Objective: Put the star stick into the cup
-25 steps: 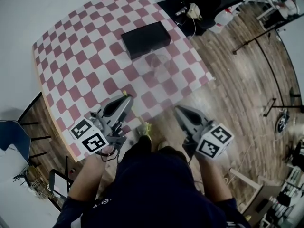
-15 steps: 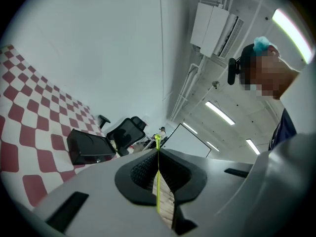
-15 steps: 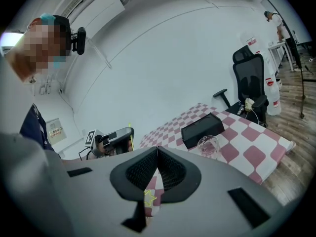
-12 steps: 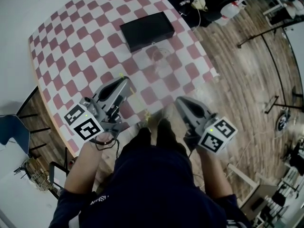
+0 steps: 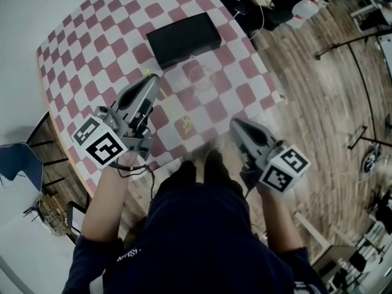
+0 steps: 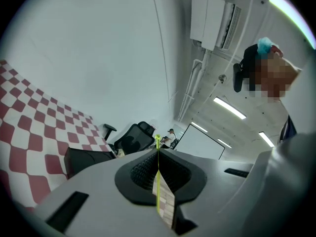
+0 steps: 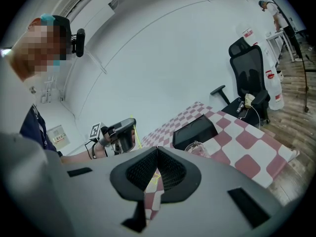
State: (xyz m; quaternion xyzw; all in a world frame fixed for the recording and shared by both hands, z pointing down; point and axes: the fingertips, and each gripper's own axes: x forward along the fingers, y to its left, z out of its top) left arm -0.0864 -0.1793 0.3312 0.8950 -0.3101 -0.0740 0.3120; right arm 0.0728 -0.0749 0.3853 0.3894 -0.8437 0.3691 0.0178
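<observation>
Inside left gripper, star stick shows thread-thin; clear cup faint.

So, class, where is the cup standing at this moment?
In the head view the clear cup stands on the checked tablecloth, just on the near side of the black box and right of the left gripper.

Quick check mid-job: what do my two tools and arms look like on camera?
Both the left tool and right tool are pale grey wedges with black ribbed pads. Each carries a white cube printed with black square markers. A thin black cable loops by the left wrist. The person wears a dark navy short-sleeved top.
</observation>
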